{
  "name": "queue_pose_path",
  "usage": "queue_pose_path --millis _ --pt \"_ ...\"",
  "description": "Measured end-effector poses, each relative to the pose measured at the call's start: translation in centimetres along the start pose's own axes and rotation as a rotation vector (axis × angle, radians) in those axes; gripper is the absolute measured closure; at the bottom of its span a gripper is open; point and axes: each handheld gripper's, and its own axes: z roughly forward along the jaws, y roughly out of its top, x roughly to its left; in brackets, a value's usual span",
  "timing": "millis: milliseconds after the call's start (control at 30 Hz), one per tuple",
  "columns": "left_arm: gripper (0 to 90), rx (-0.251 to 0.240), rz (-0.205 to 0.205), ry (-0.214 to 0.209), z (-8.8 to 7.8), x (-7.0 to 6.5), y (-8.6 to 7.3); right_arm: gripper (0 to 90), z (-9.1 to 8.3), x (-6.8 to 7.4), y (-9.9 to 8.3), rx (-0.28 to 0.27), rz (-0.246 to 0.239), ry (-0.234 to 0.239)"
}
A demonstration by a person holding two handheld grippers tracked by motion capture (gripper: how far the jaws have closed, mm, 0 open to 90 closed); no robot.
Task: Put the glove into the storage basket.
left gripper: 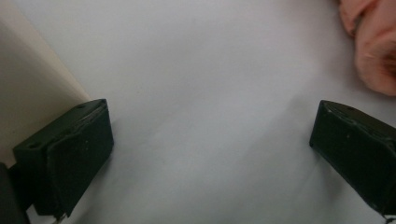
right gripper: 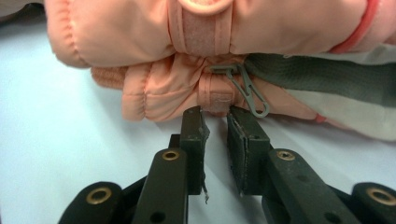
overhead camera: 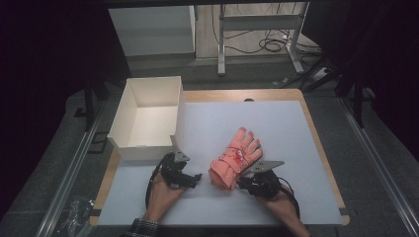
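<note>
I held the right hand-held gripper (right gripper: 215, 116) low over the worktop (overhead camera: 296, 143), its jaws nearly closed with only a narrow gap, their tips at the wrist strap of the lower of two stacked pink ski gloves (overhead camera: 237, 158); whether the pads had actually pinched the fabric I could not tell. The gloves lay right of centre, cuffs toward me and fingers pointing away, well apart from the open white cardboard box (overhead camera: 148, 118) at the far left. My left hand-held gripper (overhead camera: 185, 177) rested just in front of that box with its jaws wide apart and nothing between them. The principal hazard, as I judged it, was a shallow bite: the jaws met only the strap edge, so a lift could have let the padded shell slip free. A second hazard was the grey plastic clip (right gripper: 247, 91) just beside the right jaw, which could have snagged or deflected the tip. Because the gloves appeared joined, pulling one could also have dragged the other across the worktop and twisted the pair before it reached the box.
</note>
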Motion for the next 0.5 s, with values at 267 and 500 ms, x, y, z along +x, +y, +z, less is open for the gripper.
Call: queue_pose_path --millis 267,500 --pt "0.0 0.002 0.002 0.002 0.0 0.0 0.0 75.5 1.4 0.3 1.1 -0.004 -0.015 -0.014" --pt "0.0 0.003 0.002 0.001 0.0 0.0 0.0 75.6 2.2 0.3 1.8 -0.009 -0.015 -0.027"
